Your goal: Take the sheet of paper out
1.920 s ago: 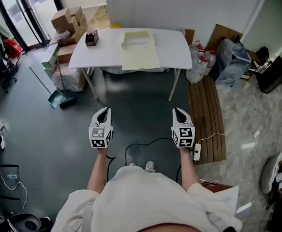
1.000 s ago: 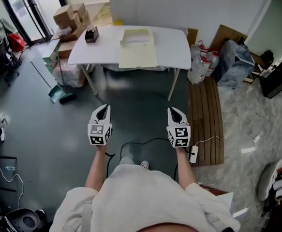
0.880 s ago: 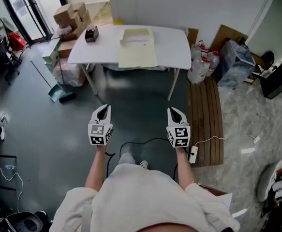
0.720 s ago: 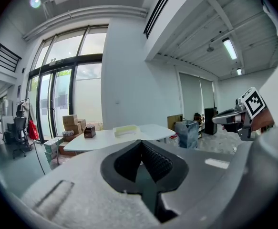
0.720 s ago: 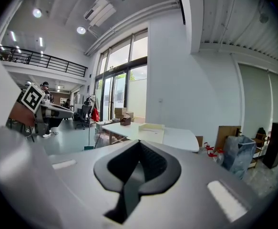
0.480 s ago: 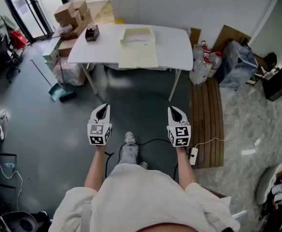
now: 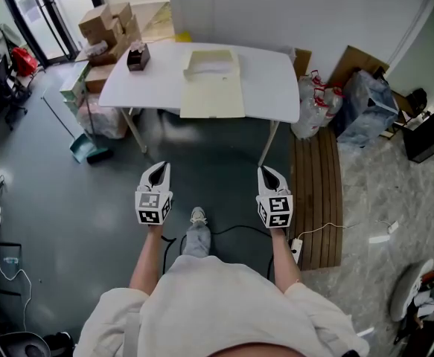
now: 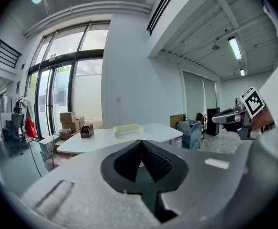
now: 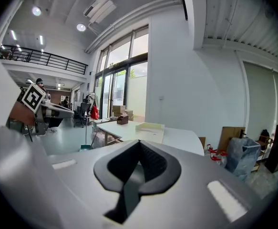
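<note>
My left claw [image 7: 157,169] and right claw [image 7: 270,172] both closed, empty, well short of the table [image 7: 270,88], cream folder [image 7: 213,99] at its front edge.

The dark floor [image 7: 209,162] up to the white table [image 7: 269,80] is open, with boxes [image 7: 105,24] at its left and bags [image 7: 317,106] at its right.

- A white desk [image 7: 269,80] stands against a white wall [image 7: 276,6].
- The floor [image 7: 68,192] is dark grey-green, with pale stone tiles [image 7: 403,184] at the right.
- Cardboard boxes [image 7: 105,24] sit beyond the desk's left edge.
- Tall windows [image 8: 62,94] bring daylight; a strip light [image 8: 234,47] glows overhead.
</note>
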Tool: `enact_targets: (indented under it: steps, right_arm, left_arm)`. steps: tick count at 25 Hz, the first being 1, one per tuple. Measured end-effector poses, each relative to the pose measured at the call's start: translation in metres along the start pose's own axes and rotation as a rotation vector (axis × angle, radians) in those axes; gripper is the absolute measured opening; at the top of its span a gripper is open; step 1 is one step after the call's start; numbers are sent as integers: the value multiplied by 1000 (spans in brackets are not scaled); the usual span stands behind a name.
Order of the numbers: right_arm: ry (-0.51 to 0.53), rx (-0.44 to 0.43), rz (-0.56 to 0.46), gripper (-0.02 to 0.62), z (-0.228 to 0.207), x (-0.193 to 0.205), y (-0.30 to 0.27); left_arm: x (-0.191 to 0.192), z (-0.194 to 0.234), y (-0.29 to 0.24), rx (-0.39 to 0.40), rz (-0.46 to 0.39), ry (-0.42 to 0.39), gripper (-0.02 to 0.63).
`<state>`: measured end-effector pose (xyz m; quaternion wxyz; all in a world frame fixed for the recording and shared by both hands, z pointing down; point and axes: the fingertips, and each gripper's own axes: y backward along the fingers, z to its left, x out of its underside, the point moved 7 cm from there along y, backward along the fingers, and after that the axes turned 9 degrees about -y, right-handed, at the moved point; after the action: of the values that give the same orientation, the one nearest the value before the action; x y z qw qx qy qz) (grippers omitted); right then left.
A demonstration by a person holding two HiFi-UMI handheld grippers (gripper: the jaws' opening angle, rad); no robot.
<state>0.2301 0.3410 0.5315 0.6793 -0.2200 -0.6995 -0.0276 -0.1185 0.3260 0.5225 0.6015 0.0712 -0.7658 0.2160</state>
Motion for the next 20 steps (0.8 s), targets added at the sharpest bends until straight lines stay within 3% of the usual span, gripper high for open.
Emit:
enact_targets:
  steps: [20]
  right_arm:
    - [24,52,-4,2,-35,-87,-230]
  left_arm:
    - [-37,156,-212,32,-46,22,6]
